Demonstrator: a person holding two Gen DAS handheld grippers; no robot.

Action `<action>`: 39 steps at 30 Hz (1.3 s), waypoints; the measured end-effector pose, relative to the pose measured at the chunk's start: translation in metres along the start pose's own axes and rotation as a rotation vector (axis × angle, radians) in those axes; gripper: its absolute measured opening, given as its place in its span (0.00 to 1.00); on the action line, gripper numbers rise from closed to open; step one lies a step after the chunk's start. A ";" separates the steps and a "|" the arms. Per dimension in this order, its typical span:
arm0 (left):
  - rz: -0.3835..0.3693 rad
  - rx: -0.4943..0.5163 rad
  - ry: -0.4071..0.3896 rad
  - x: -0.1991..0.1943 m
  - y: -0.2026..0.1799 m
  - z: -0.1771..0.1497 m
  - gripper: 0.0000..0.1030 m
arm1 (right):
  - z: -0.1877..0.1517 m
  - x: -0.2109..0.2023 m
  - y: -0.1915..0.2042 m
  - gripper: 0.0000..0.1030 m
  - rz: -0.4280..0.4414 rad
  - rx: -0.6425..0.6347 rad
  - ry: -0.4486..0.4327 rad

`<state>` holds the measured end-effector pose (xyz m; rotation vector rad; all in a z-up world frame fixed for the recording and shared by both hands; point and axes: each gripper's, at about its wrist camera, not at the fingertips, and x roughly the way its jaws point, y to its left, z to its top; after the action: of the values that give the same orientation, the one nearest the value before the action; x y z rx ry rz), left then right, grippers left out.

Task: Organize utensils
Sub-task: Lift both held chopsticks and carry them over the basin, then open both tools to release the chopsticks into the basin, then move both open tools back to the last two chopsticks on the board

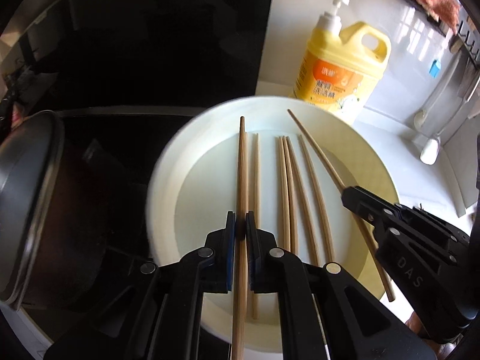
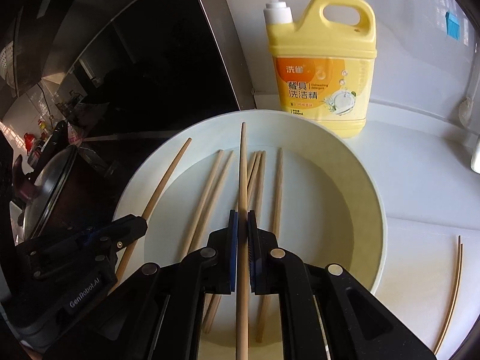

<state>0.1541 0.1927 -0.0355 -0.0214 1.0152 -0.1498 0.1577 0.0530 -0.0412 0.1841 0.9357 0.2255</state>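
1. Left claw [image 1: 241, 225] clenched on one chopstick [image 1: 241, 186], angled steeply down over the white bowl [image 1: 168, 162].
2. Right claw [image 2: 242, 225] clenched on another chopstick [image 2: 243, 180], likewise angled down.
3. Loose chopsticks [image 1: 292, 186] lie inside the bowl.

We lost the rear end of the long wooden chopstick [image 1: 242, 180] below the frame edge in the left wrist view. The dark lidded metal pot [image 1: 33, 204] was smeared by blur. The yellow pump-top detergent jug's [image 1: 339, 66] label was unreadable there. The small blue object [image 2: 453, 27] on the far white wall was too small to identify.
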 end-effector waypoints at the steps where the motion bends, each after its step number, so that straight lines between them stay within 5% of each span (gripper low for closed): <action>1: -0.008 0.003 0.012 0.005 -0.001 0.001 0.07 | 0.001 0.004 0.001 0.06 -0.007 0.004 0.009; 15: -0.019 0.042 0.093 0.045 -0.001 0.010 0.08 | 0.004 0.035 -0.013 0.06 -0.029 0.086 0.106; 17: -0.008 0.042 0.089 0.045 0.000 0.010 0.13 | 0.003 0.034 -0.015 0.06 -0.028 0.088 0.111; 20: 0.008 0.038 0.072 0.041 0.002 0.009 0.47 | 0.005 0.029 -0.015 0.08 -0.041 0.078 0.098; 22: 0.016 0.035 0.047 0.035 0.004 0.009 0.57 | 0.006 0.023 -0.016 0.11 -0.053 0.069 0.082; 29: 0.054 0.015 0.026 0.017 0.013 0.006 0.73 | 0.002 0.007 -0.022 0.24 -0.066 0.070 0.052; 39: 0.087 -0.003 0.006 -0.008 0.009 -0.007 0.75 | -0.012 -0.021 -0.020 0.36 -0.041 0.047 0.023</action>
<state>0.1447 0.2028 -0.0331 0.0207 1.0209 -0.0689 0.1379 0.0293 -0.0370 0.2057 0.9668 0.1686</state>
